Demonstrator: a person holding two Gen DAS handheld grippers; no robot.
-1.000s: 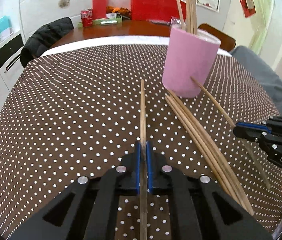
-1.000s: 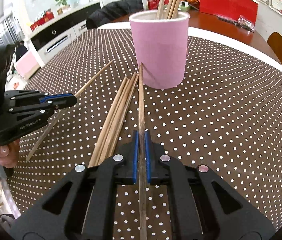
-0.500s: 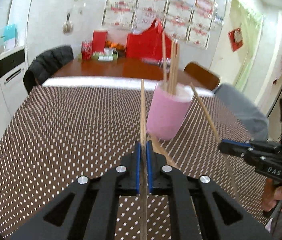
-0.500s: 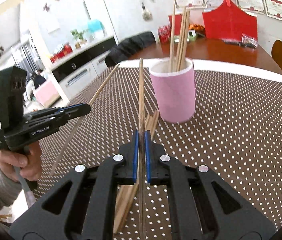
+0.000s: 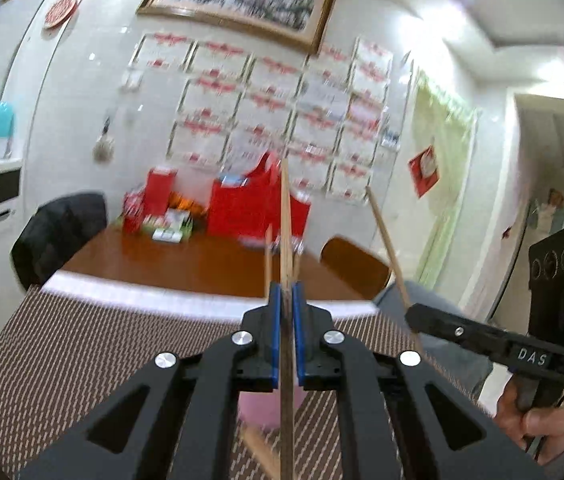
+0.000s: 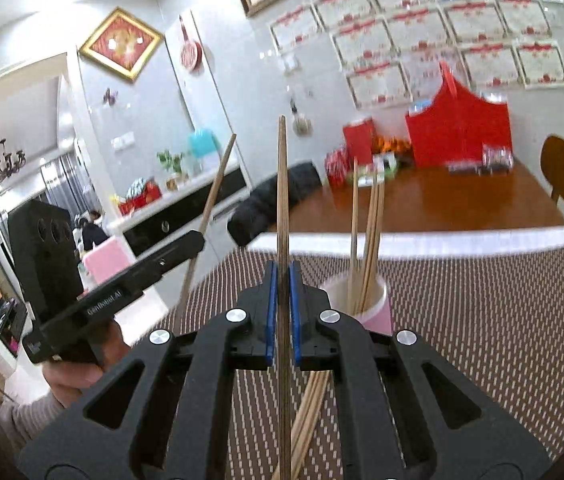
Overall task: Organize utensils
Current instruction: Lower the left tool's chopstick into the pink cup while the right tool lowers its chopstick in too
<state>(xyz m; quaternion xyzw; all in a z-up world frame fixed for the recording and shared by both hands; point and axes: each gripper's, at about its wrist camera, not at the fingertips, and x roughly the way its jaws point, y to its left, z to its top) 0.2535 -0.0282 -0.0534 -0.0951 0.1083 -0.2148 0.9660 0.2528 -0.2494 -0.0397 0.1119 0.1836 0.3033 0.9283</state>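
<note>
We hold one chopstick in each hand: the left gripper (image 5: 286,308) pinches a chopstick (image 5: 285,216), the right gripper (image 6: 282,284) another chopstick (image 6: 282,184). The pink cup (image 6: 376,304) stands just right, on the dotted tablecloth (image 6: 482,320). We should tip each stick upright, then lower it tip-first inside the rim.

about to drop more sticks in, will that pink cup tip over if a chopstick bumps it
Possibly. The pink cup looks tall and thin-walled, so probably light. The chopsticks in it rise well above its rim and lean to one side, which likely makes it top-heavy. It stands free on the dotted tablecloth, so a nudge may slide or tip it.
</note>
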